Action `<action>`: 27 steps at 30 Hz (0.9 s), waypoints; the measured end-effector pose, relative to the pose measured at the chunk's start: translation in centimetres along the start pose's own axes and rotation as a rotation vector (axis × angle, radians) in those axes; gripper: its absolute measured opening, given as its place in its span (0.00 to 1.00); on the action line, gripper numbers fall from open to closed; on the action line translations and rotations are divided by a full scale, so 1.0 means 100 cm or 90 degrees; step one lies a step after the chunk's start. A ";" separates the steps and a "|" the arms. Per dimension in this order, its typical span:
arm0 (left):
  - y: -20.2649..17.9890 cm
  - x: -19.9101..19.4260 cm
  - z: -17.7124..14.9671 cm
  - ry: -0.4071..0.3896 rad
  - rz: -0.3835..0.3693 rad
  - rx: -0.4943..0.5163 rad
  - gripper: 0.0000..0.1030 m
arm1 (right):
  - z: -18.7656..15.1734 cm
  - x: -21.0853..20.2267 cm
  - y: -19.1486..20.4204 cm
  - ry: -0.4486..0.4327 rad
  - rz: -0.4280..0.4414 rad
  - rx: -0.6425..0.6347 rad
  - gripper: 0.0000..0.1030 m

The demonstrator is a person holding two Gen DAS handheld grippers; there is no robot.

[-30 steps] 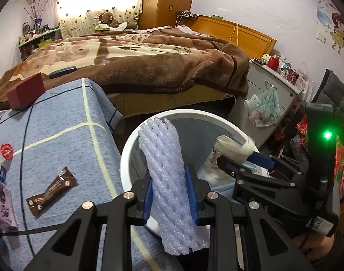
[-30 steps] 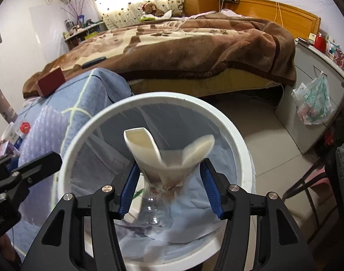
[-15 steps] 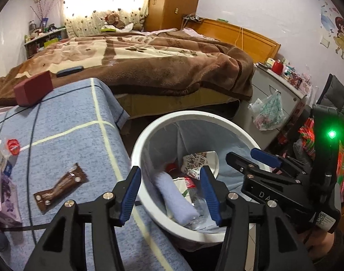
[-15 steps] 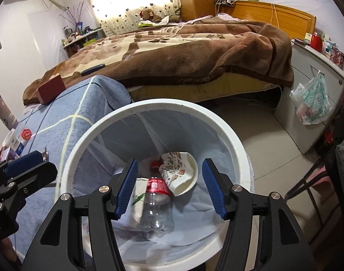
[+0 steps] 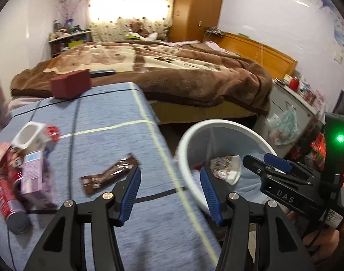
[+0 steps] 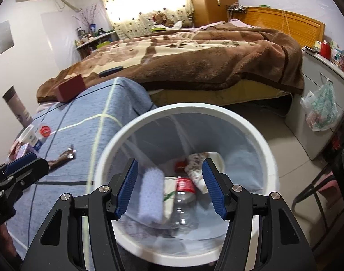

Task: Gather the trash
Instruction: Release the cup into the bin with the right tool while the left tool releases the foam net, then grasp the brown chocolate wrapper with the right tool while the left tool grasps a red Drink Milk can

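The white trash bin point(image 6: 271, 162) stands beside the blue-covered table point(image 5: 99, 122). Inside it lie a foam sleeve point(image 6: 150, 197), a clear bottle with a red label point(image 6: 183, 194) and a crumpled paper cup point(image 6: 203, 164). My right gripper point(image 6: 169, 186) is open and empty above the bin. My left gripper point(image 5: 169, 192) is open and empty over the table edge, with the bin point(image 5: 217, 124) to its right. A brown snack wrapper point(image 5: 108, 174) lies on the table just ahead of it. A red can point(image 5: 7, 196), a purple carton point(image 5: 34, 174) and a white cup point(image 5: 28, 135) lie at the left.
A dark red box point(image 5: 70, 85) sits at the table's far end. A bed with a brown blanket point(image 5: 172, 67) lies behind. A grey cabinet with a hanging plastic bag point(image 6: 323, 110) stands right of the bin. The right gripper shows in the left wrist view point(image 5: 268, 164).
Both grippers opened and dropped the foam sleeve and the paper cup into the bin. The left gripper has since swung left, over the table.
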State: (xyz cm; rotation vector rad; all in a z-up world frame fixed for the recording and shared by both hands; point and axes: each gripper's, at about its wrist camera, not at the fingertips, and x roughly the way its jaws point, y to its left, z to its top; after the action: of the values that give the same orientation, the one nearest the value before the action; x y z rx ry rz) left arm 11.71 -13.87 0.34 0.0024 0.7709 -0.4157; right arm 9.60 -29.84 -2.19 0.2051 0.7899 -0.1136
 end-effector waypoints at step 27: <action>0.157 -0.076 -0.050 -0.041 0.176 -0.169 0.64 | -0.014 0.017 0.114 0.045 0.115 -0.085 0.59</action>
State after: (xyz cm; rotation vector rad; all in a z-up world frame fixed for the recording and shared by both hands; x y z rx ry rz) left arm 9.17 4.07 -0.46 -0.1499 0.7448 -0.0492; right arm 11.85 -18.49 -2.74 0.1535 0.8424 0.1165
